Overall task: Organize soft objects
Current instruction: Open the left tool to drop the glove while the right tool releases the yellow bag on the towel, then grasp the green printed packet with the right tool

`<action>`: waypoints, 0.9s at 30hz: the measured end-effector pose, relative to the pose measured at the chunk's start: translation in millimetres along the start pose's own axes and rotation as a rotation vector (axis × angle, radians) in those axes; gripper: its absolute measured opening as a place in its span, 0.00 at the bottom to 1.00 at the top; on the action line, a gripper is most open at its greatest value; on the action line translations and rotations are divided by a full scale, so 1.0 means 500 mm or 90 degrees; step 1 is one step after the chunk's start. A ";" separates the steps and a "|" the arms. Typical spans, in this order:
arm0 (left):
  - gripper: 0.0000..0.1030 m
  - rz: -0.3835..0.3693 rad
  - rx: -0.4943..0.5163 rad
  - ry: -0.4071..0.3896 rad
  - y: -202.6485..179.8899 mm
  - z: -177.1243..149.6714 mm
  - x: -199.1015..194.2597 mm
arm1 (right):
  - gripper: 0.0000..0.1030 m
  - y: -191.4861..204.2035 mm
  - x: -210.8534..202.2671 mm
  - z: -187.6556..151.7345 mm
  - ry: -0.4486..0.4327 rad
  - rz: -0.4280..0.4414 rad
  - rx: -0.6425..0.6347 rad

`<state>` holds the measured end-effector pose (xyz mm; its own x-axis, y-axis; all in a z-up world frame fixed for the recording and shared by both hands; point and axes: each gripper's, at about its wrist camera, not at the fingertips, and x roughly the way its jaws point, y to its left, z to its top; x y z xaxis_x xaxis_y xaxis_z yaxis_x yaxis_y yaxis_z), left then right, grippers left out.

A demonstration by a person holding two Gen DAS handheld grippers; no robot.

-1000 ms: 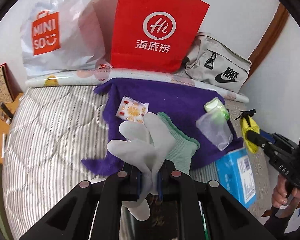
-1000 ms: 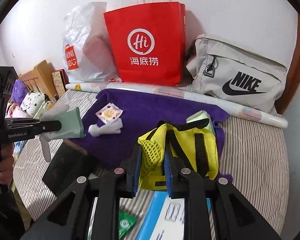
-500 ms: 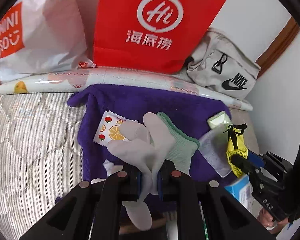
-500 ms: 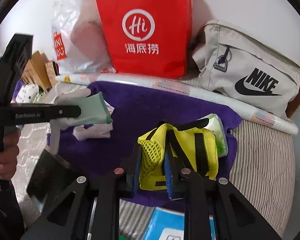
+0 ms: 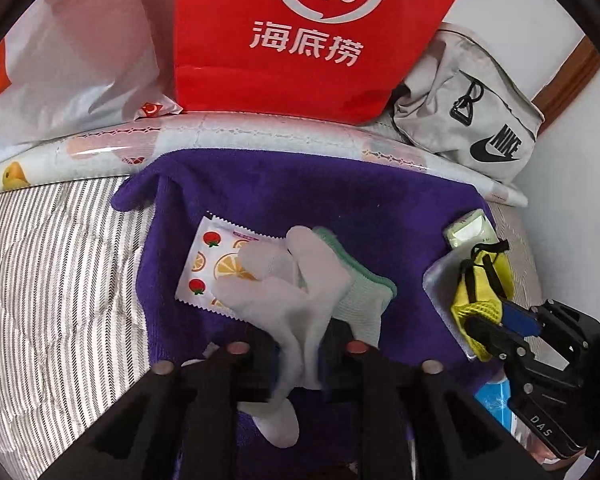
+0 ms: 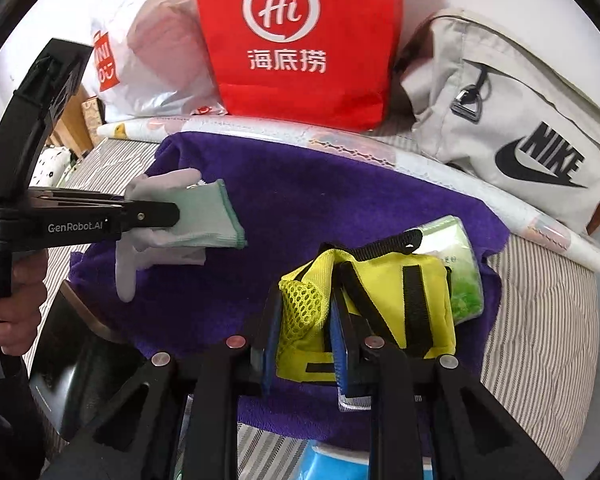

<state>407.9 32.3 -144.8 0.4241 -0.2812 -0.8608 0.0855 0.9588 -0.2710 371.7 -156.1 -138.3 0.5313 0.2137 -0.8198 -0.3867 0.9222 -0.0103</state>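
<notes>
A white glove with a green cuff (image 5: 284, 308) stands between the fingers of my left gripper (image 5: 300, 344), just above a purple towel (image 5: 340, 200) and a fruit-print sachet (image 5: 208, 264). The left jaws are opening, and the glove still sits between the pads. In the right wrist view the left gripper (image 6: 176, 216) carries the glove (image 6: 204, 220) sideways over the towel (image 6: 320, 200). My right gripper (image 6: 306, 312) has a yellow mesh pouch (image 6: 400, 300) with black straps between its blue pads. Its jaws are opening too. The pouch hangs over a green tissue pack (image 6: 456, 248).
A red paper bag (image 5: 300, 40), a white plastic bag (image 5: 80, 60) and a grey Nike bag (image 5: 480, 120) line the wall behind a rolled patterned sheet (image 5: 260, 132). A striped mattress (image 5: 60, 280) lies to the left, a blue box (image 5: 492, 396) lower right. A person's hand (image 6: 16, 304) grips the left handle.
Both grippers have come forward and down toward the purple towel, carrying the glove and the yellow pouch. The gaps between both pairs of fingers have widened slightly.
</notes>
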 end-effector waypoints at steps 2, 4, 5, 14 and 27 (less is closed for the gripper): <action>0.35 0.002 0.005 0.003 -0.003 0.002 0.000 | 0.41 0.001 0.000 0.000 0.000 0.000 -0.003; 0.49 0.022 0.005 -0.003 -0.006 0.002 -0.007 | 0.62 0.002 -0.004 0.001 -0.007 0.003 0.000; 0.52 0.028 0.007 -0.008 -0.004 0.002 -0.011 | 0.65 0.002 -0.008 0.001 -0.013 0.005 0.003; 0.52 0.061 0.005 -0.065 0.001 -0.025 -0.106 | 0.65 -0.008 -0.072 -0.015 -0.027 0.019 0.040; 0.52 0.058 0.079 -0.130 -0.101 -0.204 -0.265 | 0.65 0.027 -0.216 -0.147 -0.055 0.028 0.053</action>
<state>255.2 16.8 -61.1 0.6077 -0.1914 -0.7707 0.1428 0.9810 -0.1310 253.7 -190.6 -92.1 0.5801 0.2783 -0.7656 -0.3489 0.9341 0.0752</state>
